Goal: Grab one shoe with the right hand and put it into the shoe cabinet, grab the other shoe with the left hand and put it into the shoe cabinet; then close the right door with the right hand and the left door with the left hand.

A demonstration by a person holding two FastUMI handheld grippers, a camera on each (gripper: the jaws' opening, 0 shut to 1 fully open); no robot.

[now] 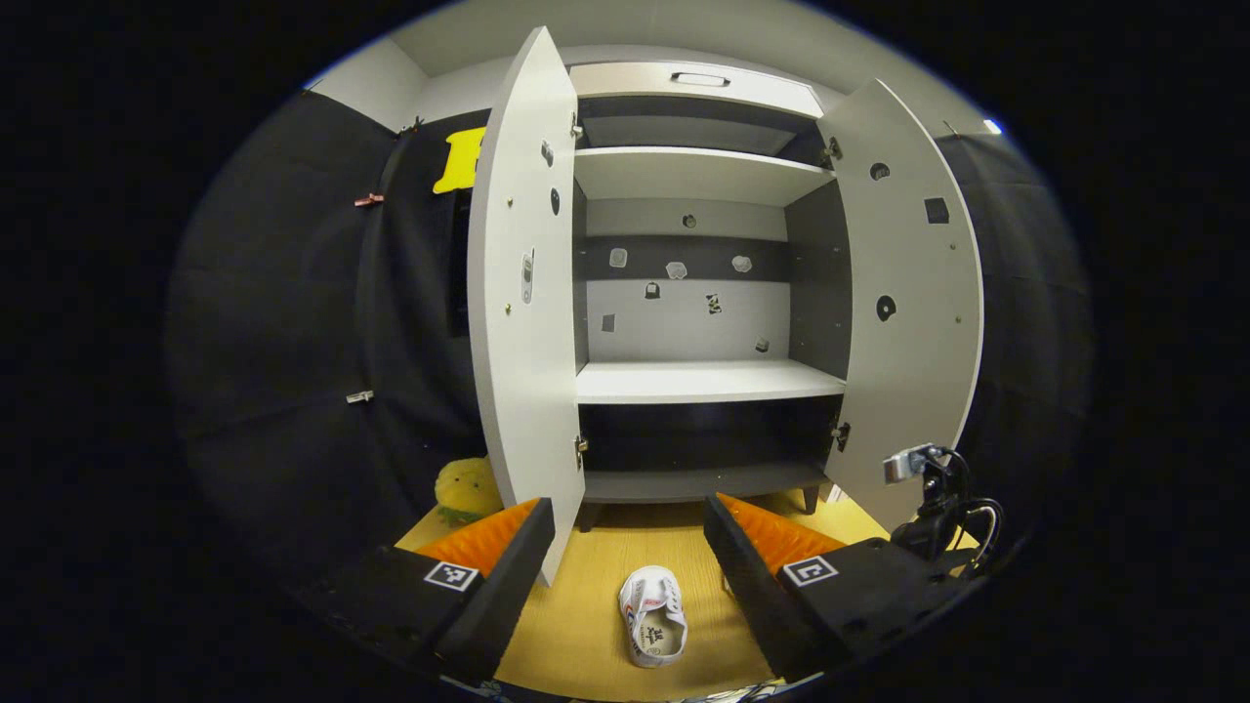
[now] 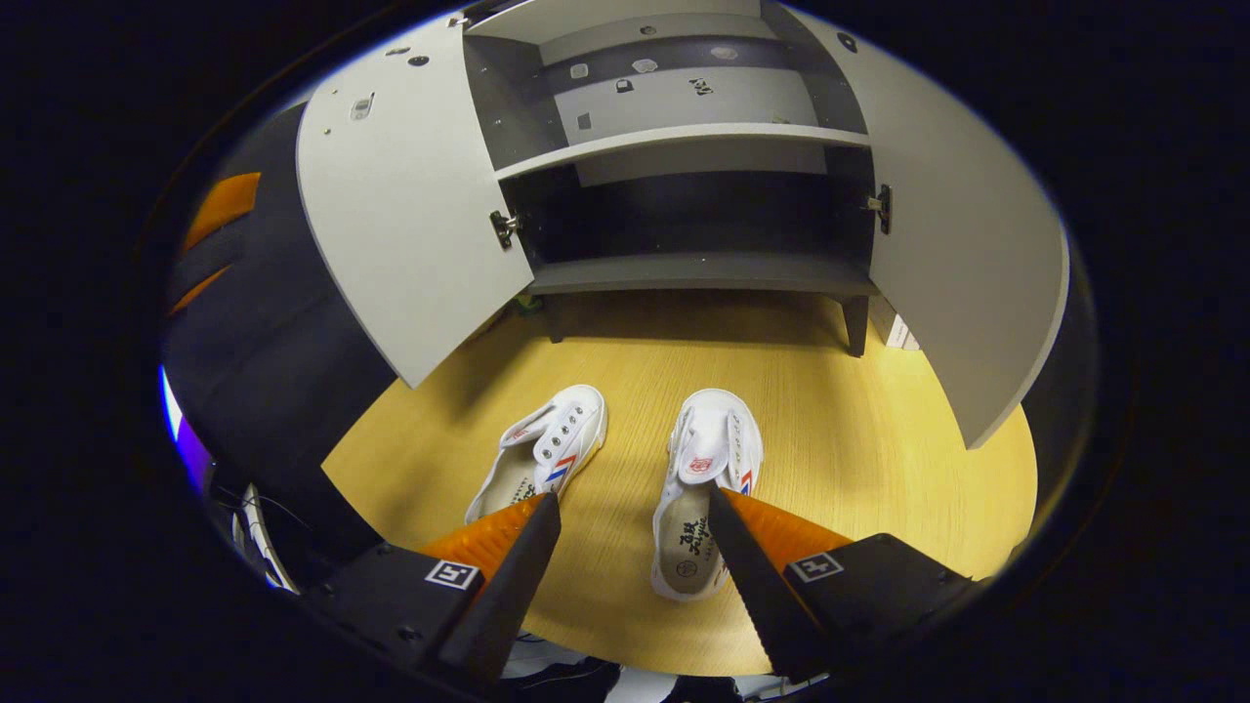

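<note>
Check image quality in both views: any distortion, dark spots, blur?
Left gripper view: fisheye bows the white cabinet doors outward; the bottom compartment is nearly black; the white canvas shoe stays sharp. Right gripper view: door edges curve too; the cabinet shadows the yellow wood-grain floor; both shoes are evenly lit, no glare.

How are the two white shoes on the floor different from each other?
The left shoe leans over on its side, so its striped side faces up; the right shoe sits flat on its sole. The left shoe points slantwise, while the right shoe points nearly straight at the cabinet. The right gripper hangs closer to the right shoe. Both are white, with red and blue stripes, on the wooden floor.
</note>
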